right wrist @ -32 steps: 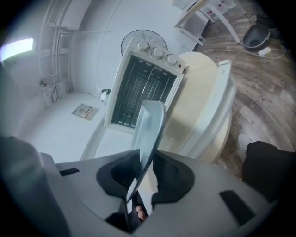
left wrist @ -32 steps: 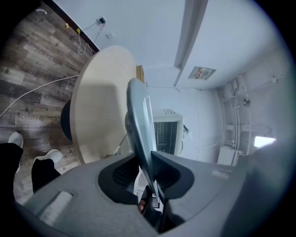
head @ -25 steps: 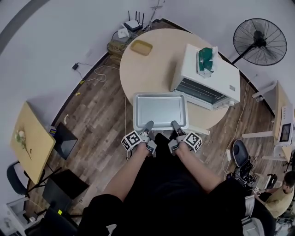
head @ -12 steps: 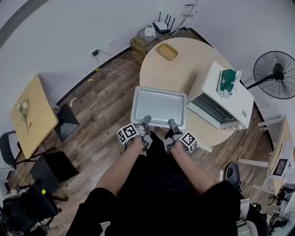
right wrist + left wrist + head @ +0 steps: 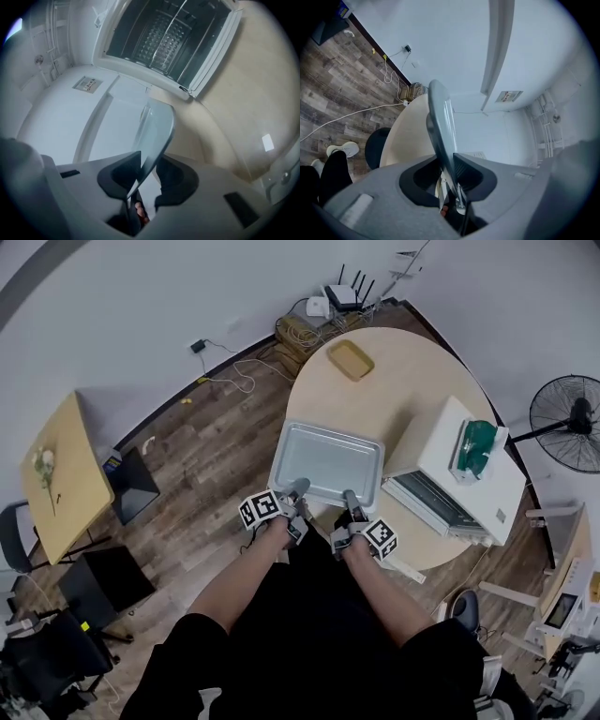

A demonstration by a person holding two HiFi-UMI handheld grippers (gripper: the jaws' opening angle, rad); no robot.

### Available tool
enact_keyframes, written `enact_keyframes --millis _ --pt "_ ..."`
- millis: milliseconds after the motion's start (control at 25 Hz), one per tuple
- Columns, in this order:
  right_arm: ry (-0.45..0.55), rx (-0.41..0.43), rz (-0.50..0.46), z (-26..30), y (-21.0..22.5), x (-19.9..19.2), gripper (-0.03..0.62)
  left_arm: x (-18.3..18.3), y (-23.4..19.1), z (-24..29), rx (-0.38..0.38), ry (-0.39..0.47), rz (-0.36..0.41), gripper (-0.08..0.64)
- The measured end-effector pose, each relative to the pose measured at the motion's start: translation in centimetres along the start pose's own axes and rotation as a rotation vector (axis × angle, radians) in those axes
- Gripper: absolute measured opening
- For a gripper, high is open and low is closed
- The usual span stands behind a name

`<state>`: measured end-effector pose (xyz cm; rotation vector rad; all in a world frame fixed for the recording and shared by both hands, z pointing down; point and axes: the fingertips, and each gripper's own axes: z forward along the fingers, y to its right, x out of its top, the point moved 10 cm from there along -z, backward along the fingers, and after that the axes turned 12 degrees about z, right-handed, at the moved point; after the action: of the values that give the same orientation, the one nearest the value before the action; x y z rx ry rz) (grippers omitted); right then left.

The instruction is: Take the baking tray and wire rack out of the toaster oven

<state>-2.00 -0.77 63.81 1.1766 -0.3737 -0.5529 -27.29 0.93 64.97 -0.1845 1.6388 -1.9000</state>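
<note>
The silver baking tray [image 5: 326, 461] is empty and is held level over the near-left edge of the round table [image 5: 375, 395]. My left gripper [image 5: 298, 489] is shut on its near rim, and my right gripper [image 5: 350, 497] is shut on the same rim further right. In the left gripper view the rim [image 5: 440, 124] runs edge-on between the jaws of the left gripper [image 5: 449, 164]. In the right gripper view the rim [image 5: 157, 126] sits pinched in the right gripper [image 5: 147, 166]. The white toaster oven [image 5: 464, 479] stands open to the right. The wire rack [image 5: 161, 40] shows inside it.
A green object [image 5: 478, 442] lies on the oven's top. A small yellow dish [image 5: 351, 359] sits at the table's far side. A floor fan [image 5: 572, 420] stands to the right, a router [image 5: 347, 296] and cables by the wall, and a side table [image 5: 56, 479] and chairs at the left.
Both grippers have carried the tray leftward, away from the oven's open front, towards the table's near-left edge. The grip on the rim is unchanged.
</note>
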Motion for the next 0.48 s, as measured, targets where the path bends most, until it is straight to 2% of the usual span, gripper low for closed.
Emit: enact_keyframes --millis 280,480 --pt "0.008 -0.037 0.048 4.6 0.6 2.5 0.090 3.0 -1.5 5.2 0.038 -0.056 0.025 0.080" --pt "0.050 -0.055 0.071 6.8 1.2 3.1 0.092 4.8 -2.4 7.7 0.070 -0.117 0.050 0.080"
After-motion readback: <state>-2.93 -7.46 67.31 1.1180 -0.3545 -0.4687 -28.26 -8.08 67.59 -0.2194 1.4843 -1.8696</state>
